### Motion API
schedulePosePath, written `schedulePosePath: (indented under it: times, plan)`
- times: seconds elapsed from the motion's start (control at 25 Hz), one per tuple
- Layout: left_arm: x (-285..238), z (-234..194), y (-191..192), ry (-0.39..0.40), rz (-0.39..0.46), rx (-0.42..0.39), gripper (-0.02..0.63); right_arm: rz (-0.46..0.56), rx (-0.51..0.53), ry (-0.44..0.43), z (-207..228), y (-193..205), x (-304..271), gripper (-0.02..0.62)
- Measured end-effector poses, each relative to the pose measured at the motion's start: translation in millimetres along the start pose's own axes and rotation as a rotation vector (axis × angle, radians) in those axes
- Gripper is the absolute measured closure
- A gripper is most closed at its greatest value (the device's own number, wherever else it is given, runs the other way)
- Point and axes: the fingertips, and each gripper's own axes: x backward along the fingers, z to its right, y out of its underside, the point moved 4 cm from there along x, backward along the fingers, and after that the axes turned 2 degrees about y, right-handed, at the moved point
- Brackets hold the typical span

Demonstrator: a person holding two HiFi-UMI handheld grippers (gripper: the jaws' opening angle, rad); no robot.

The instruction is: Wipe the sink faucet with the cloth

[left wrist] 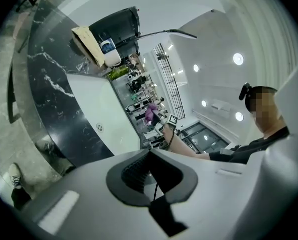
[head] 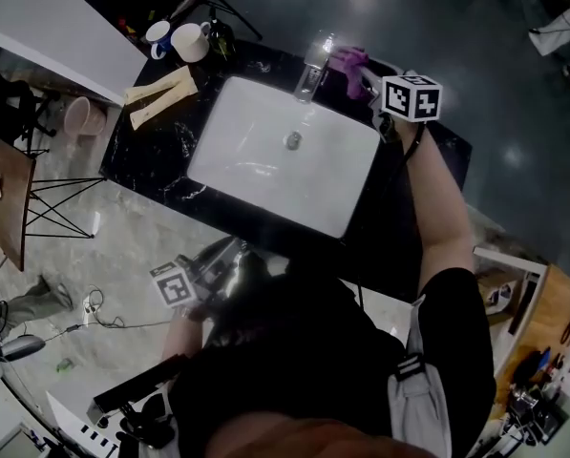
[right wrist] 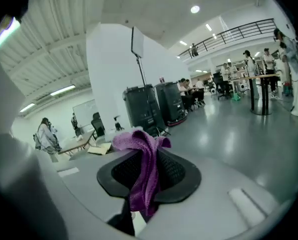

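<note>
- Two grippers are in use. The right gripper [head: 365,77] is held out over the far rim of the sink [head: 229,165], just beside the faucet [head: 308,69].
- The purple cloth [right wrist: 143,156] is pinched between the right gripper's jaws, which are partly closed on it. A bunched fold stands above the pads and a loose tail hangs below them.
- From the head view, the cloth is judged to sit just right of the faucet without touching it. The faucet is blurred there, so contact cannot be ruled out.
- The left gripper [left wrist: 149,156] is pressed together with nothing between its jaws. It is kept low at the near edge of the black marble surface [head: 146,156], well apart from the faucet.
- Wiping is judged not to have begun, or barely so.
- Slipping is the first risk. Only a narrow band of cloth is gripped, so it could be dragged out of the jaws if it catches on the spout during a stroke.
- A second risk is hard contact. If too little cloth leads the gripper, the faucet would be struck by the jaws rather than wiped.
- A third risk is the handle being nudged by the bunched fold, which would start the water and soak the cloth.
- The hanging tail could also trail into the basin, so part of the faucet may be missed.
</note>
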Motion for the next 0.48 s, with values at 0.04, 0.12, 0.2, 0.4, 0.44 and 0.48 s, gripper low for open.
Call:
schedulePosePath:
  times: [0.04,0.12,0.2,0.4,0.44,0.48]
  plan:
    - [-1,0,-1,-0.001,0.001,0.000,0.604,0.043,0.003,-0.034,5,-20,2,0.499]
    - [-1,-1,-1,-0.006,0.005,0.000,0.604,0.076,0.034,-0.103,11,-55,-1,0.498]
    - [1,-2,0,-0.019,0.011,0.006,0.604,0.050,0.086,-0.177,13,-78,-11,0.497]
    - [11,-10,5,-0.072,0.035,0.052,0.604,-0.090,0.005,-0.423,13,-87,-48,0.498]
    - [12,-11,6,-0.084,0.038,0.060,0.604,-0.118,-0.050,-0.470,15,-81,-56,0.499]
    - [13,-12,6,-0.096,0.039,0.066,0.604,-0.155,-0.103,-0.510,17,-71,-63,0.499]
